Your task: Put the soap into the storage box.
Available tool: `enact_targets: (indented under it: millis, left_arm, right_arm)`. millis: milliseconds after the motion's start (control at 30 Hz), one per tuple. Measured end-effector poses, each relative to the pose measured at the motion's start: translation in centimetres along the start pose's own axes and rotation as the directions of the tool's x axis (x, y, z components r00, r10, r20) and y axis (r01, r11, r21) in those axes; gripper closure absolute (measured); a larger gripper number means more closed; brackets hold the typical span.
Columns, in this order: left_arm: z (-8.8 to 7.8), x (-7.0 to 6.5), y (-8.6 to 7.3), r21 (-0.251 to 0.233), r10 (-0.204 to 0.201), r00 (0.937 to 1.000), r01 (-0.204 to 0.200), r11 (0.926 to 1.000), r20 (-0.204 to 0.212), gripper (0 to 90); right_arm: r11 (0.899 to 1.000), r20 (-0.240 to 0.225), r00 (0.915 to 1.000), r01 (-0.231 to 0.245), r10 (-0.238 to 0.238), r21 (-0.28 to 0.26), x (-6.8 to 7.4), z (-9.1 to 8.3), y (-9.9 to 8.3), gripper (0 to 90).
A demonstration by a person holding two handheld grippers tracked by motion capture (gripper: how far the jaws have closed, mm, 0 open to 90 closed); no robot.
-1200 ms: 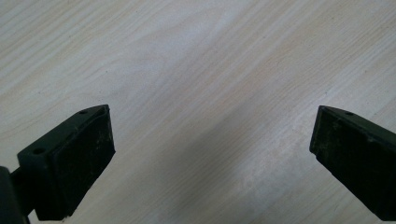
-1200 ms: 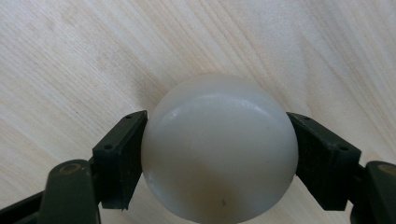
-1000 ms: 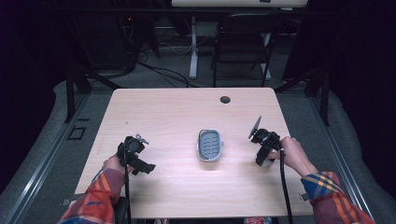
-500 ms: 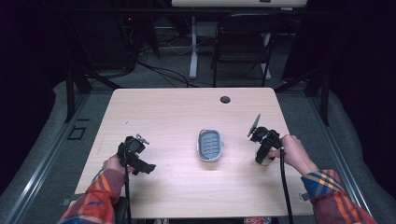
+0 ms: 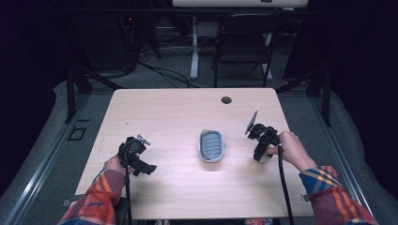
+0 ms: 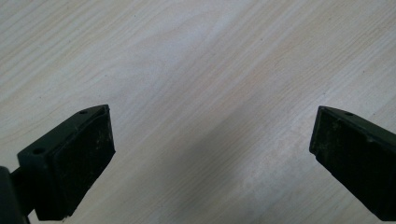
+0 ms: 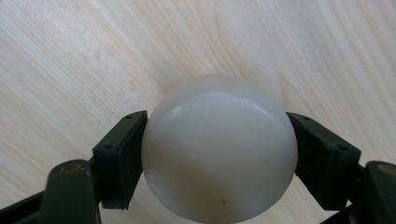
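Soap dish [image 5: 211,145] on the table [image 5: 173,112] midway between my hands, nearer the near edge, my left gripper [image 5: 141,161] toward the near left corner, my right gripper [image 5: 261,151] by the right edge, bar of soap [image 7: 219,147] between its jaws, cable hole [image 5: 226,100] at the far edge

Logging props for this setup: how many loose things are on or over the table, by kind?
Soap dish: 1
White soap bar: 1, clamped in the right gripper
Total: 2
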State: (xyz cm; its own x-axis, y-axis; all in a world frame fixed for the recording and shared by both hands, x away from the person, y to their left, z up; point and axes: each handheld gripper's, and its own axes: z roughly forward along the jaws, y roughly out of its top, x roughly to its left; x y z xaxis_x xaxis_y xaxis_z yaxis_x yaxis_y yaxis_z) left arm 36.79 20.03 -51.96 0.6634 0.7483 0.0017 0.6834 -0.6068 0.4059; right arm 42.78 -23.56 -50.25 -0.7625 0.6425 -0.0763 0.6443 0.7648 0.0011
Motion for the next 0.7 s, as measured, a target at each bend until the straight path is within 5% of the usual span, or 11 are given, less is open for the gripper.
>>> enact_targets:
  millis: [700]
  left_arm:
    - [0.0, 0.0, 0.0, -0.001, 0.003, 1.0, -0.003, 1.0, -0.002, 0.0]
  right_arm:
    - [0.999, 0.009, 0.999, 0.043, -0.043, 0.004, 0.5, -1.5, 2.7, 24.4]
